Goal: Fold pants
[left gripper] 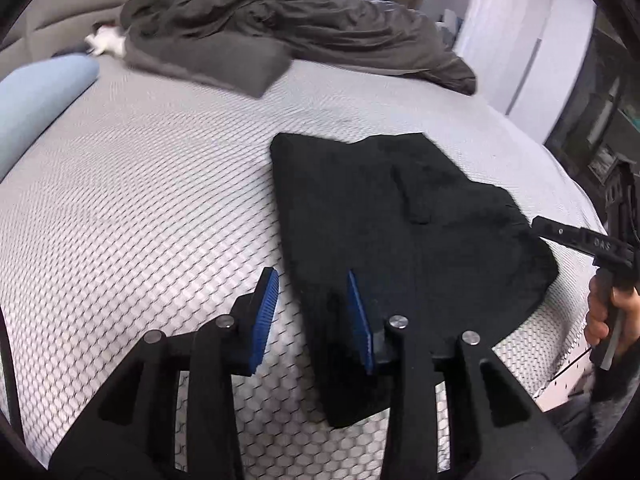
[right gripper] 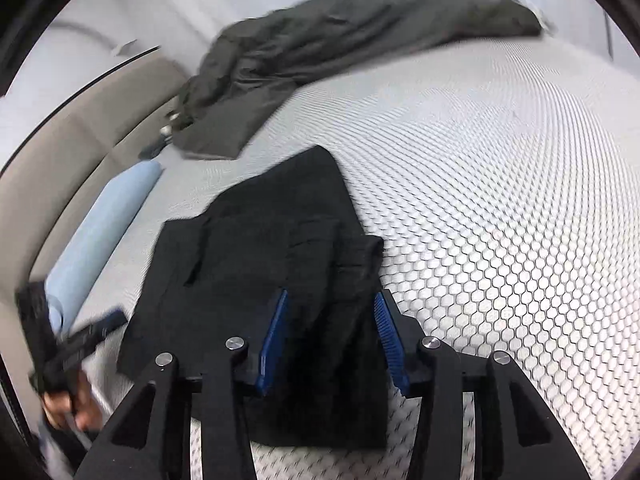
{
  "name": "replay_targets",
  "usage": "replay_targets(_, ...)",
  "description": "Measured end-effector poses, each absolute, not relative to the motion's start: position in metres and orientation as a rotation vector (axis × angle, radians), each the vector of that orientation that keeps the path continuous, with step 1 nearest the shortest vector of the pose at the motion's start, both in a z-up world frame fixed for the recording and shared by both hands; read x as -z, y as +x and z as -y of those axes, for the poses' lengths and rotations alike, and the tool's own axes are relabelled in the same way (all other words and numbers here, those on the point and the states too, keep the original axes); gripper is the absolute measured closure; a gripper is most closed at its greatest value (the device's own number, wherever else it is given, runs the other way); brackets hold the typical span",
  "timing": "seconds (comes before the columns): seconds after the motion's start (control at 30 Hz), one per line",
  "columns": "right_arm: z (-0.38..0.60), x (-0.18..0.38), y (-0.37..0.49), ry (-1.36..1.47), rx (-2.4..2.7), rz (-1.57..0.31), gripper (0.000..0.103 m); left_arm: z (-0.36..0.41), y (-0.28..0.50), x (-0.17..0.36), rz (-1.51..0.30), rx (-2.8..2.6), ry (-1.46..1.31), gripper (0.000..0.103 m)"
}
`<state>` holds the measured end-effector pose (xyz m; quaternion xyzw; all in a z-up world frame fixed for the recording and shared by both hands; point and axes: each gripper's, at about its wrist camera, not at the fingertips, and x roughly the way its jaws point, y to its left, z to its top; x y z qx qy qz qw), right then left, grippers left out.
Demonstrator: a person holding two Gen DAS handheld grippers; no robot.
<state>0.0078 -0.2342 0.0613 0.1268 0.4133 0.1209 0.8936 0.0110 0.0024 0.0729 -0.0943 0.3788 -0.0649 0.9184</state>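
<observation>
- The left hand-held gripper (left gripper: 314, 312), black with 2 blue ribbed pads, has its jaws apart. The left edge of the black, soft-napped folded pants (left gripper: 400, 216) lies between the pads, with a gap showing at the left pad; I cannot tell whether the right pad touches the cloth.
- The right hand-held gripper (right gripper: 330, 332), of the same build, also has its jaws apart. A bunched fold of the pants (right gripper: 280, 264) lies between its pads, with neither pad visibly pressing on it.
- The pants lie flat on the bed (left gripper: 160, 200), straight ahead of both hand-held grippers, on a white mattress cover with a grey honeycomb pattern.
- To the right of the left hand-held gripper, a hand (left gripper: 600, 312) holds the handle of the other tool at the far side of the pants.
- To the left of the right hand-held gripper, a blurred hand (right gripper: 68, 404) grips the other tool.
- Further out and to the left lies a pale blue cylindrical bolster (left gripper: 40, 92).
- Well beyond the pants, a crumpled dark grey duvet (left gripper: 280, 28) is heaped across the far part of the bed.
- A beige padded headboard (right gripper: 80, 120) stands behind the bolster.
</observation>
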Motion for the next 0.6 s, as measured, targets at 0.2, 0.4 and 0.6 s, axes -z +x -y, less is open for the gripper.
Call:
replay_targets(0.2,0.157,-0.074,-0.003,-0.011,-0.368,-0.767,0.055,0.06,0.034,-0.059,-0.804,0.246,0.017,0.067)
replay_targets(0.4,0.175,-0.078,0.001,-0.002,-0.24,-0.758,0.055,0.056,0.026,-0.059,-0.804,0.251,0.011,0.064)
replay_targets(0.6,0.221,-0.073,0.01,0.333,-0.416,-0.824,0.055,0.053,0.028,-0.058,-0.811,0.232,-0.003,0.063)
